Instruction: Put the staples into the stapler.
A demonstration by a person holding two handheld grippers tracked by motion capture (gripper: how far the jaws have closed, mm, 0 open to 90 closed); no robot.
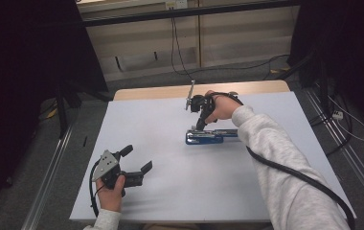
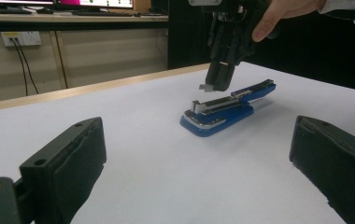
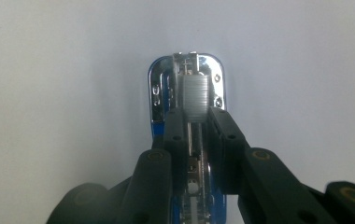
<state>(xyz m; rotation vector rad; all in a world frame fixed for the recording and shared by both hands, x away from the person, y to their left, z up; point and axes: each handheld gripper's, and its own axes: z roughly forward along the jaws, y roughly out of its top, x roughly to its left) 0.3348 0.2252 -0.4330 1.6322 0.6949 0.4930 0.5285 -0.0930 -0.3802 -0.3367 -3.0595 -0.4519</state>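
Observation:
A blue stapler [image 1: 209, 136] [image 2: 217, 114] [image 3: 159, 93] lies on the white table [image 1: 170, 201] right of centre, its metal magazine facing up. My right gripper [image 1: 200, 125] [image 2: 220, 84] [image 3: 195, 116] points down over the stapler's front end. It is shut on a short silver strip of staples [image 3: 195, 95] [image 2: 207, 87], which sits just above the magazine channel. My left gripper [image 1: 137, 158] [image 2: 199, 154] rests near the table's front left, open and with nothing in it, facing the stapler from a distance.
The table's wooden back edge [image 1: 170, 91] borders a floor with cables [image 1: 180, 52]. Dark stands [image 1: 65, 96] flank the table on both sides. A thick black cable [image 1: 304, 179] trails along the right sleeve. Bare white tabletop lies between the two grippers.

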